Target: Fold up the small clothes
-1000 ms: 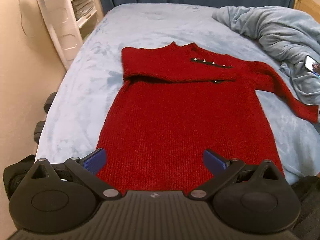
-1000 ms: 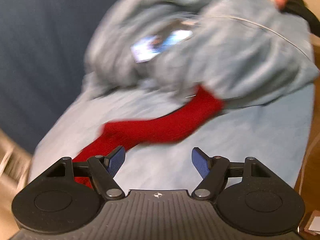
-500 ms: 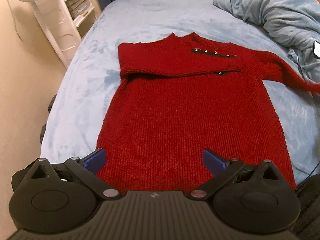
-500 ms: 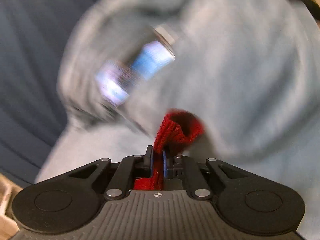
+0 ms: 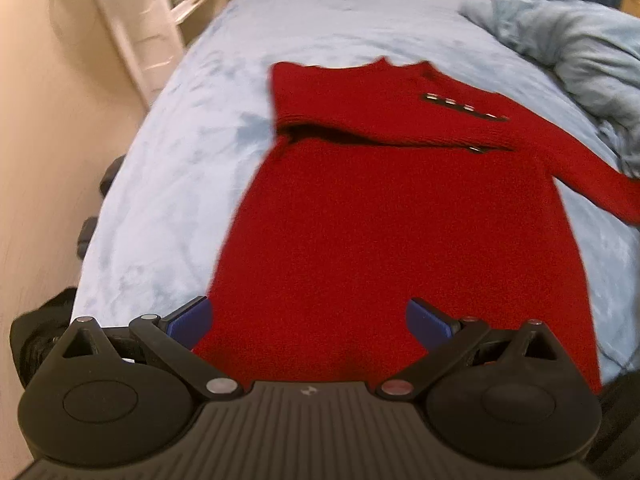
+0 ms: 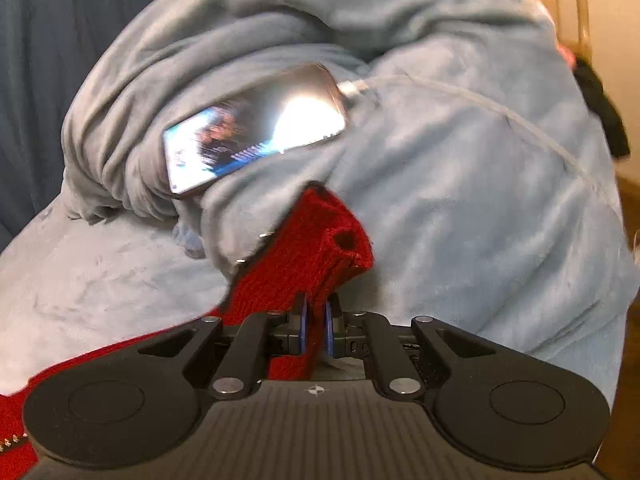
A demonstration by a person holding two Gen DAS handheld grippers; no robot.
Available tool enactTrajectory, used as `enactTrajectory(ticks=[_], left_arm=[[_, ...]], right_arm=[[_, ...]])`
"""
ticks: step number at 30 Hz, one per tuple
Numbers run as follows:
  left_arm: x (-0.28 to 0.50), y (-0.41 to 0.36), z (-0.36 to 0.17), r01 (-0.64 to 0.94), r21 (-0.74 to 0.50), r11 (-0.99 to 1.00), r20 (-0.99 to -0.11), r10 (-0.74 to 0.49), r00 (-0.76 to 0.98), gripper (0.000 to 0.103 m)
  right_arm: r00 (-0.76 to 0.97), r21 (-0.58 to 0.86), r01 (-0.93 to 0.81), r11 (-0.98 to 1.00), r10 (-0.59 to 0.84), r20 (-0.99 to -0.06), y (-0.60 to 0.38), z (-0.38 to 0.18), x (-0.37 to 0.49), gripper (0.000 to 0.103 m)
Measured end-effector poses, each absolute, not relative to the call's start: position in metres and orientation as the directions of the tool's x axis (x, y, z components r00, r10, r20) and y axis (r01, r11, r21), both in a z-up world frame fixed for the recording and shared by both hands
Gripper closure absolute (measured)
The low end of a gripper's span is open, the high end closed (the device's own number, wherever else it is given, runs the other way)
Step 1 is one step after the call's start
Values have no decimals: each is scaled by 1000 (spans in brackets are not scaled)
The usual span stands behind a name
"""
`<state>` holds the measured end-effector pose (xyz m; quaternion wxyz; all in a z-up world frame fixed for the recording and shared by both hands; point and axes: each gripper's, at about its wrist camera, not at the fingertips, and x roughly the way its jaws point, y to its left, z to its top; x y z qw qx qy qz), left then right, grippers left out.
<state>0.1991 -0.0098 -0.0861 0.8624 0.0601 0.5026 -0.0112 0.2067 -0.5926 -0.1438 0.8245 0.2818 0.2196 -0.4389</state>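
While the bed (image 5: 192, 148) carries the red sweater (image 5: 392, 216) flat w/ its left sleeve folded across the chest, the right sleeve (image 5: 592, 176) trails off toward the crumpled blue blanket (image 6: 460, 184) at far right. Left gripper (image 5: 308, 318) hovers low over the near hem, jaws wide, nothing between them. Right gripper (image 6: 314, 326) sits level, jaws narrow, pinched on the sleeve cuff (image 6: 332, 240), lifted just beside the blanket under a lit phone (image 6: 256, 132) w/ cable. Vs 0.5 s ago: left view has shifted right and closer; right grip unchanged, cuff raised a bit, less blur.
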Motion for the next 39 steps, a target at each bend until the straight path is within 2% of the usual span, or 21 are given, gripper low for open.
enactTrajectory(ticks=[2,5,8,11,13,15,16,17,21,25,31,36,39], left_arm=[[208,7,-91,36,87,996,-870,59,490,0],[220,31,-96,-35,85,996,-867,91,489,0],[228,55,-97,-91,69,993,-865,105,491,0],[227,77,-97,-133,57,989,-863,116,492,0],[226,89,-97,-154,60,986,-862,129,491,0],[224,99,-99,-166,62,984,-863,136,486,0],[224,103,-100,-167,63,984,-866,137,482,0],[223,106,-101,-162,64,985,-866,135,481,0],[218,106,-108,-120,86,989,-858,135,496,0],[212,89,-118,-73,94,993,-867,117,485,0],[177,52,-100,27,77,997,-832,49,552,0],[122,30,-82,81,60,995,-804,0,595,0],[92,22,-79,88,99,991,-800,27,599,0]], right_arm=[[545,219,823,524,-622,-562,-575,-120,231,94],[660,134,720,681,-613,-435,-514,-71,284,94],[809,61,530,846,-483,-334,-416,-32,350,94],[910,14,293,956,-274,-310,-299,-25,407,94],[926,7,133,991,-122,-356,-223,-42,436,93],[871,27,-33,999,42,-490,-159,-75,458,73],[824,30,-70,997,75,-561,-138,-92,463,59],[785,16,-70,997,65,-616,-123,-109,463,58],[747,-7,-72,997,50,-662,-126,-135,399,55],[754,5,-4,1000,7,-657,-167,-117,299,52],[762,-49,118,992,-122,-636,-180,-78,155,37],[765,-19,185,982,-157,-625,-166,-63,85,35],[767,-8,174,985,-141,-626,-157,-58,54,34]])
